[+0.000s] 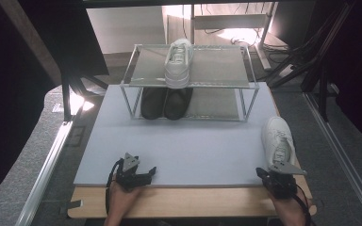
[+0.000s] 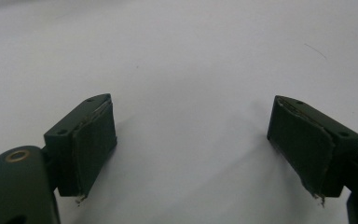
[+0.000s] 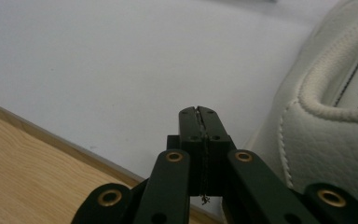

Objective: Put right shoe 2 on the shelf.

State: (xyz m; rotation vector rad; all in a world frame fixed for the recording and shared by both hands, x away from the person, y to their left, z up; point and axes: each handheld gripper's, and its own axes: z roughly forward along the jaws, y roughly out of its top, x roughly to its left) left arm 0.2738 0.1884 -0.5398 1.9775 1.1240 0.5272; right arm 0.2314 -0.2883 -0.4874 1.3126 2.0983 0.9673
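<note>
One white sneaker (image 1: 178,62) on rack (image 1: 141,84) top; its mate (image 1: 278,141) on mat, unplaced. Right gripper (image 3: 199,112) pressed together beside it, empty; left gripper (image 2: 191,140) spread, idle.

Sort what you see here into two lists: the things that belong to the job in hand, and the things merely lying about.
Belonging to the job:
- white shoe on the mat, beside the shut right gripper
- white shoe on the rack's top shelf
- wire rack
- open left gripper

Lying about:
- dark shoes on the lower shelf
- cables behind the table
</note>
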